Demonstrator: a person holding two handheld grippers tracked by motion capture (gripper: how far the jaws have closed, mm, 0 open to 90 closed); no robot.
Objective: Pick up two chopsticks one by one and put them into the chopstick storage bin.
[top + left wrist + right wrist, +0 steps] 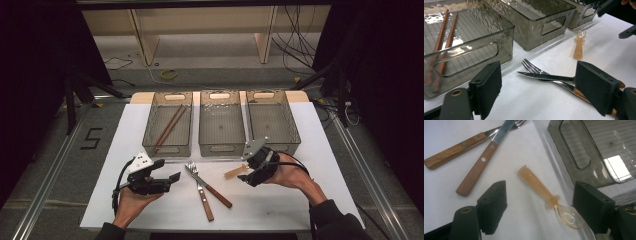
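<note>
At the left of the white worktop [125, 210], the left claw [172, 177] lies low in the person's left hand [131, 201], its jaws spread wide with nothing between them; in the left gripper view they frame the cutlery beyond. Behind it, at the far edge, stands the left bin [167, 125], a smoky clear plastic tray holding a pair of brown chopsticks [169, 126] laid lengthwise. Next comes the middle bin [221, 122], then the right bin [272, 120], the three ranged side by side. In front of the middle bin, on the bare sheet, a fork [199, 189] and a knife [212, 189] lie crossed (both with wooden handles, the knife blade resting over the fork's neck in the left gripper view), their tips pointing toward the bins. Just to the right of them lies the small amber spoon [235, 173], flat on the worktop, near the front wall of the right bin, its handle end toward the cutlery and its clear bowl toward the right claw [246, 176]. That claw, carried in the right hand [287, 172], is released, jaws standing wide; in the right gripper view the spoon's bowl lies between them, with neither pad touching it.
</note>
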